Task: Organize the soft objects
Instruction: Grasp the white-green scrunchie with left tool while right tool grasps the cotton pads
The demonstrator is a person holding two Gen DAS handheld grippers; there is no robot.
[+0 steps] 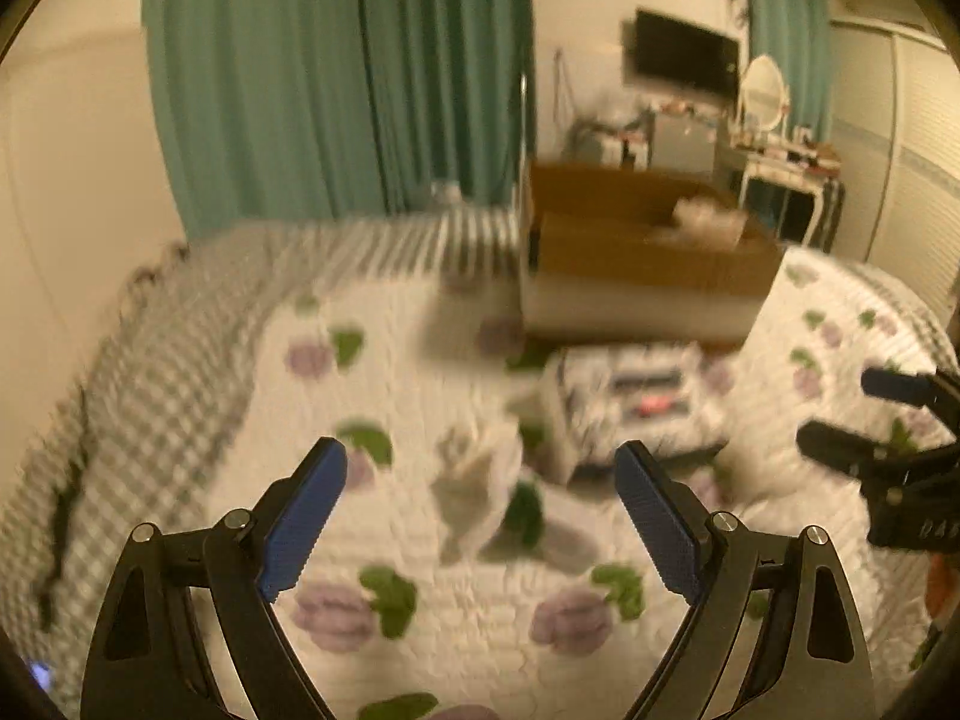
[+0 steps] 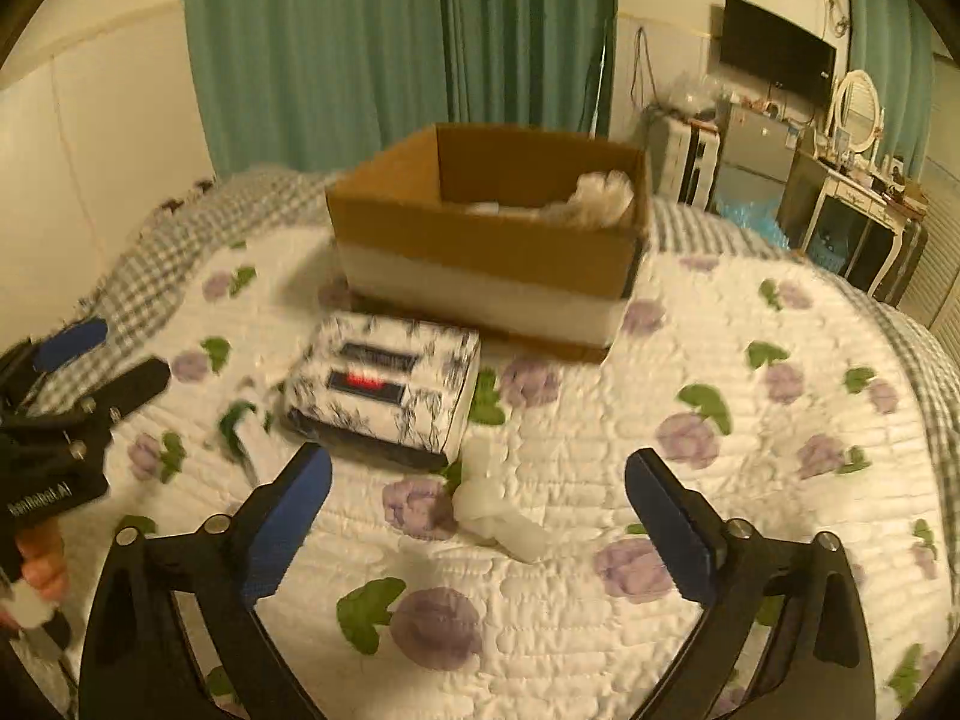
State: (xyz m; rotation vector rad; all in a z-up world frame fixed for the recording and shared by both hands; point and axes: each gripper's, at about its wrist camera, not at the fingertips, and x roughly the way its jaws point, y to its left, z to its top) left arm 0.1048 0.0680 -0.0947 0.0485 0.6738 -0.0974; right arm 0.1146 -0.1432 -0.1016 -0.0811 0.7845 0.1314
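Note:
A crumpled white soft wad lies on the floral quilt just ahead of my open, empty left gripper. Another white crumpled wad lies on the quilt ahead of my open, empty right gripper. A patterned tissue pack lies behind it; it also shows in the left wrist view. An open cardboard box stands farther back with white soft stuff inside; it also shows in the left wrist view. Each gripper shows in the other's view, the right and the left.
A checked blanket covers the bed's left and far side. Teal curtains hang behind. A dressing table with an oval mirror, a wall TV and clutter stand at the right beyond the bed.

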